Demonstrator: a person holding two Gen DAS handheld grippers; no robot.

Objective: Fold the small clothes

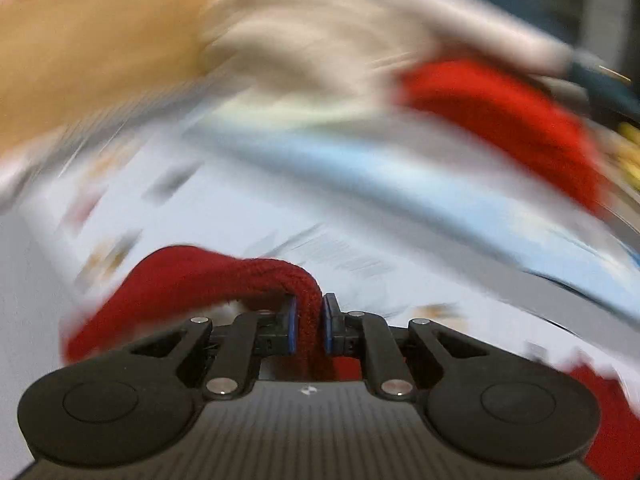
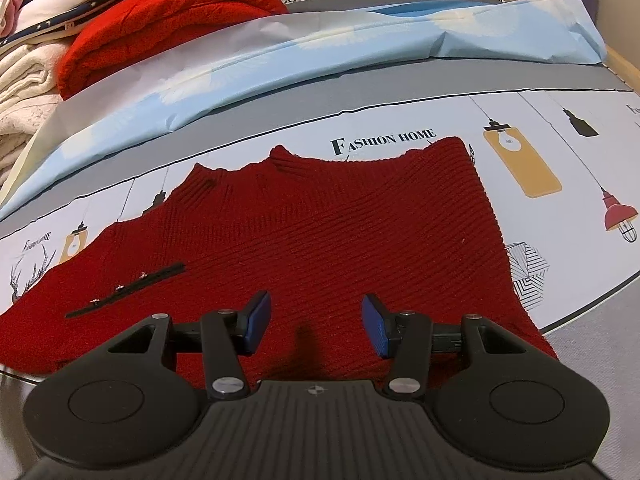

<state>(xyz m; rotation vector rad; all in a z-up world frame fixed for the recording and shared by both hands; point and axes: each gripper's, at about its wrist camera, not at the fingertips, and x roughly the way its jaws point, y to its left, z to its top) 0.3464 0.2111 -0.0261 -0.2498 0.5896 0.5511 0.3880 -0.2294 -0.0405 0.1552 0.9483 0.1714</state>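
A printed white cloth with lamp drawings and the words "FASHION HOME" (image 2: 384, 139) covers the worktop, edged by a grey band, with a crumpled pale blue sheet (image 2: 360, 44) lying along its far side. At the far left corner sits a pile of clothes: a bright red folded knit (image 2: 168, 12) on cream and white garments (image 2: 24, 92).

The dark red ribbed knit sweater (image 2: 320, 232) lies spread flat on the printed cloth, its collar pointing away and a black strip with small metal studs (image 2: 124, 290) on its left part. The right tongs (image 2: 316, 326) hover just above the sweater's near edge, their blue pads spread apart with nothing between them.

The left wrist view is heavily motion-blurred. There the left tongs (image 1: 308, 326) are pressed together on a fold of the dark red sweater (image 1: 200, 276), which arches up and leftward from the blue pads. Behind, the printed cloth, the blue sheet and the bright red knit (image 1: 504, 120) show only as smears.
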